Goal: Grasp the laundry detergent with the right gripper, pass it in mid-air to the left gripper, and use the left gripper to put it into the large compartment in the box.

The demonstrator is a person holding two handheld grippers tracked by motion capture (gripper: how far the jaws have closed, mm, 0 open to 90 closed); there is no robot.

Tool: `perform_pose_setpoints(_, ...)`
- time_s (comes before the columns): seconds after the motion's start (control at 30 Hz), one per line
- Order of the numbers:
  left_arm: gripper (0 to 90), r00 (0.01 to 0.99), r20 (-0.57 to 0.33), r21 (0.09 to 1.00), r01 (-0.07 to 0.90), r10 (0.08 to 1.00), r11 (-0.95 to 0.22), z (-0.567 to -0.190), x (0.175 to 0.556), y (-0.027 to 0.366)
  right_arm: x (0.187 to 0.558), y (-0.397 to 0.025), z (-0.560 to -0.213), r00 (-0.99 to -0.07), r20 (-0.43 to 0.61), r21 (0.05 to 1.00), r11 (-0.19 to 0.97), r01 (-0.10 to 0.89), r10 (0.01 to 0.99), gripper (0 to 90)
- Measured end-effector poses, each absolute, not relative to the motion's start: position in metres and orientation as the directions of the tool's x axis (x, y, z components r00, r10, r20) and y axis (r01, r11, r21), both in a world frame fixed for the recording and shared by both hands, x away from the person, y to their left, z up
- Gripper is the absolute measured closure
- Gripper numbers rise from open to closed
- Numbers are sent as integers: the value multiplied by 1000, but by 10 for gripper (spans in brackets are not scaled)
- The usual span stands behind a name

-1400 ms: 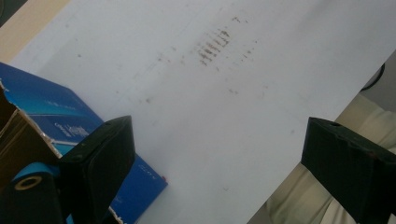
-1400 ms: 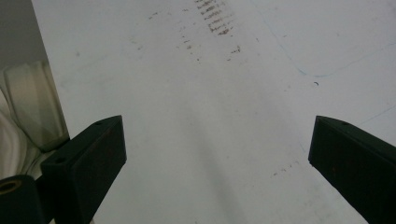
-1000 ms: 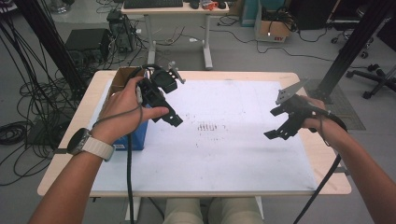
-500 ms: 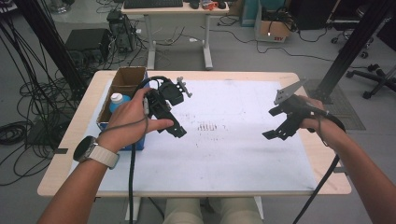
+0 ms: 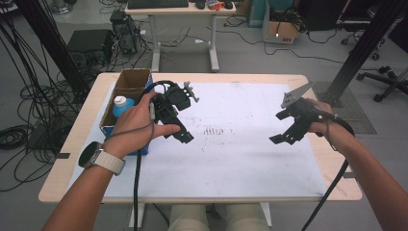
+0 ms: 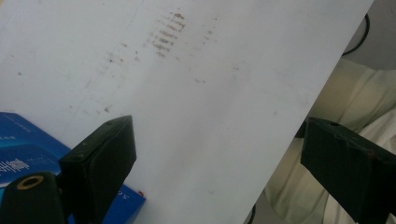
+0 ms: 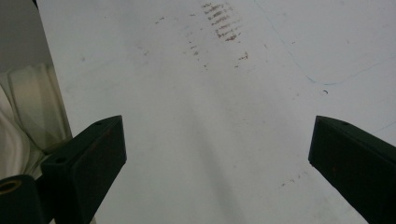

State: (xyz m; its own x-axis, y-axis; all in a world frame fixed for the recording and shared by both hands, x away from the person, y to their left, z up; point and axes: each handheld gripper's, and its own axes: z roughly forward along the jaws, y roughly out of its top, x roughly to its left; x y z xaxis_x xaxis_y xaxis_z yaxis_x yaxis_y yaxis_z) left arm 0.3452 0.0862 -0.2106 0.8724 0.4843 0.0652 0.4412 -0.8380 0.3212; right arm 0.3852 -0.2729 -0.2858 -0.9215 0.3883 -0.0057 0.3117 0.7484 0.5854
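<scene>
Left gripper [image 5: 179,126]: was held above the white sheet [image 5: 231,144], just right of the blue box [image 6: 28,140]; its jaws stood spread wide with nothing between them.
Right gripper [image 5: 287,126]: hung over the sheet's right part, well apart from the left one; its jaws were likewise spread and empty.
Blue box: lay at the sheet's left edge, beside the left jaw in the left gripper view; in the high view the left hand [image 5: 139,122] covered most of it.
Cardboard box [image 5: 130,79]: stood open at the worktop's [image 5: 72,144] back left corner, touching the sheet's left border.
Bottle [image 5: 121,106]: white with a blue cap, stood just in front of the cardboard box, near the left hand.
Open room: the sheet between the two grippers was bare apart from a patch of brown smudges [image 5: 214,130] near the middle; the front and right stretches of the sheet were free.
Edges: a strip of wooden worktop showed round the sheet on all sides; the sheet's near edge ran diagonally in the left gripper view, with pale cloth beyond it.
Writing: white print on the blue box, too blurred to read.
</scene>
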Motion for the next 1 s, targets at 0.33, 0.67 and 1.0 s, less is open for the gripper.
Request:
perform_pose_setpoints(0.33, 107, 872, 65, 321, 441, 484, -838, -212, 345, 84, 386, -268, -286, -927, -7, 586, 753, 300, 375, 42)
perform_pose_setpoints(0.67, 108, 867, 60, 330, 450, 494, -830, -212, 345, 85, 386, -270, -287, -927, -6, 585, 753, 300, 374, 42)
perform_pose_setpoints(1.0, 109, 867, 61, 334, 449, 495, -829, -212, 345, 85, 387, -269, -287, -928, -5, 587, 752, 300, 374, 42)
